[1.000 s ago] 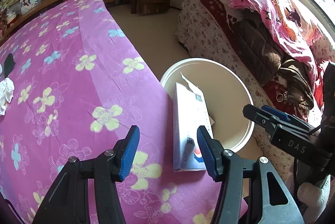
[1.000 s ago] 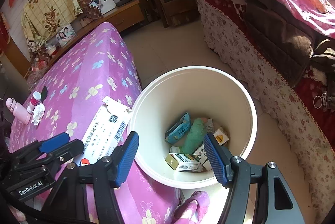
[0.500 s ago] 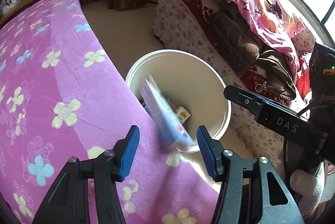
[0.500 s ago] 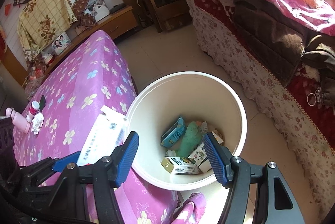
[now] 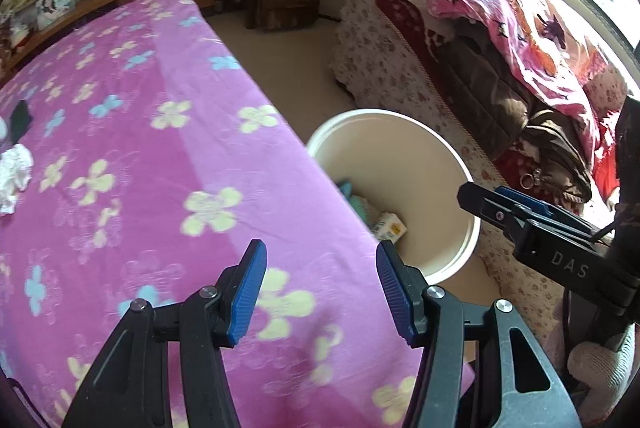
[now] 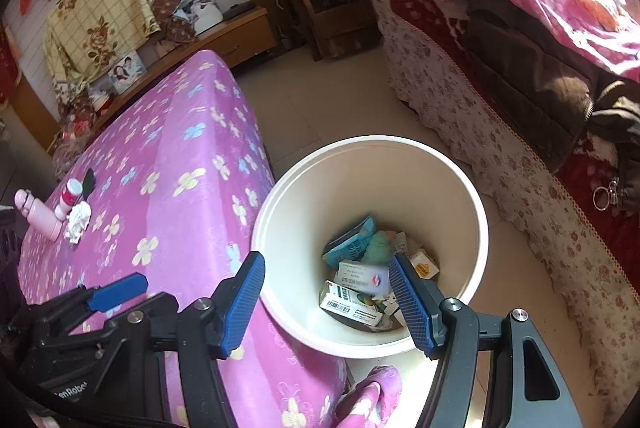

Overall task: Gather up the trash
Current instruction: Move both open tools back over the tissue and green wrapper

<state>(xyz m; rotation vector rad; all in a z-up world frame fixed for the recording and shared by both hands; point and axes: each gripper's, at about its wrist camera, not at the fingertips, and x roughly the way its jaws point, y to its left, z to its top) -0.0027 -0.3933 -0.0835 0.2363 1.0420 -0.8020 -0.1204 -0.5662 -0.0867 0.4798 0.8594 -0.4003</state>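
Both grippers are empty, jaws standing moderately apart. The left gripper (image 5: 320, 292) hangs over the near edge of the bed (image 5: 140, 155), nothing between its blue pads; the right gripper (image 6: 326, 302) sits above the near rim of the white bin (image 6: 476, 211), also with nothing in its jaws. The bin stands on the floor just beside the bed's near corner and already holds several cartons and wrappers, among them a white box (image 6: 362, 278) lying on top of the heap.

What looks like the remaining trash is a crumpled white tissue (image 6: 78, 222) far along the bed toward its left edge, just beside a small red-capped bottle (image 6: 70, 197) and a pink flask (image 6: 38, 214), with a flat black item (image 6: 89, 180) close behind them. Judging by this, the step in hand is reaching back for the tissue with the left gripper, which is nearer to it.

To do it well, bring the jaws down over the tissue from its free side, away from the bottle and flask, so they are not knocked over. Press lightly into the soft bedcover and pinch the bulk of the wad, not a loose corner, then carry it fully over the bin mouth before letting go.
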